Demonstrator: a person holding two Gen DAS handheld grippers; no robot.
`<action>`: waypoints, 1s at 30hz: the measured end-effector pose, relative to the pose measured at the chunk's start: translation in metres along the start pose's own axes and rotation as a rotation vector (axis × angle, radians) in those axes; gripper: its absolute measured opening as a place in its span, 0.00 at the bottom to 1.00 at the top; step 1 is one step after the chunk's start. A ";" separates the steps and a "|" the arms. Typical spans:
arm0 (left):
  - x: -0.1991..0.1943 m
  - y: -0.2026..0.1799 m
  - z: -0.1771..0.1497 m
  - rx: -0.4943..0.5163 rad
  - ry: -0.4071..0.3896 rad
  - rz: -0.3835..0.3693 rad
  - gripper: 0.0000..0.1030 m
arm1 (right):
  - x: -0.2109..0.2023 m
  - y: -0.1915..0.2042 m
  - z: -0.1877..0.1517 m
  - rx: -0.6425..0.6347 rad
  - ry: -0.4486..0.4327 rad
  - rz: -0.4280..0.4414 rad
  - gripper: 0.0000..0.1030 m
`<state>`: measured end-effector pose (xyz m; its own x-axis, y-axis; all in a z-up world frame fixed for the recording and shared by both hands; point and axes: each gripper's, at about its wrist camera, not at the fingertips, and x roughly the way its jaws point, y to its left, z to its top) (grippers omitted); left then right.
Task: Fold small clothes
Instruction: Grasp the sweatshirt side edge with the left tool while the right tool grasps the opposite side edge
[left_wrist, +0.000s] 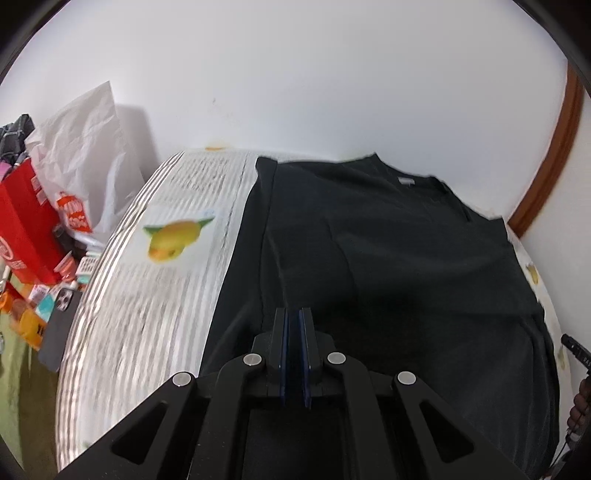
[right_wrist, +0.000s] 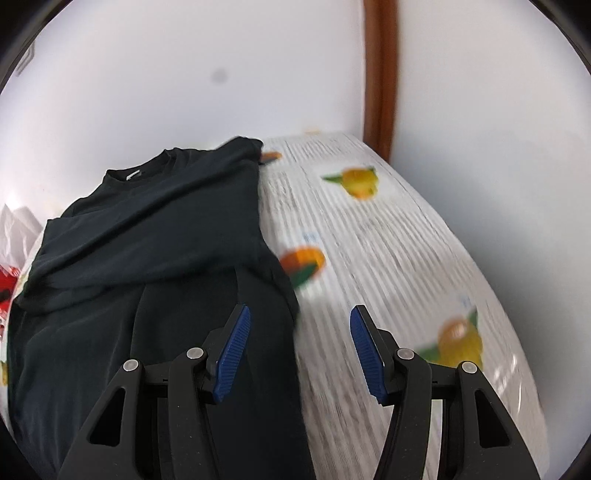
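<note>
Left wrist view, left gripper (left_wrist: 294, 325) jaws closed — right gripper (right_wrist: 300, 325) jaws apart, black shirt (left_wrist: 388, 258) flat.

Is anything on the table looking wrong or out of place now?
Nothing looks spilled or damaged. The black T-shirt lies partly folded on the fruit-print tablecloth, with some wrinkles. Clutter sits beside the table.

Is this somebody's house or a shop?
Most likely a room in a home. A black T-shirt lies on a table with a fruit-print cloth pushed against a white wall, and a shopping bag and red box clutter the side.
</note>
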<state>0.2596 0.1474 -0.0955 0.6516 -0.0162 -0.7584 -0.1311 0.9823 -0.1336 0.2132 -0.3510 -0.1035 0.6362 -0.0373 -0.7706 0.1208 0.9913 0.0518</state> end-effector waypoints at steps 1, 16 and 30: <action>-0.004 0.001 -0.006 0.003 0.007 -0.001 0.06 | -0.003 -0.003 -0.006 0.003 0.001 -0.003 0.54; -0.059 0.022 -0.118 0.057 0.069 0.007 0.64 | -0.038 0.000 -0.115 -0.043 0.056 0.054 0.60; -0.070 0.007 -0.164 0.093 0.051 0.021 0.59 | -0.042 0.035 -0.124 -0.102 0.026 0.047 0.21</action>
<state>0.0902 0.1249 -0.1479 0.6100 -0.0025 -0.7924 -0.0728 0.9956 -0.0592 0.0960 -0.2987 -0.1477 0.6190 0.0117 -0.7853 0.0124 0.9996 0.0246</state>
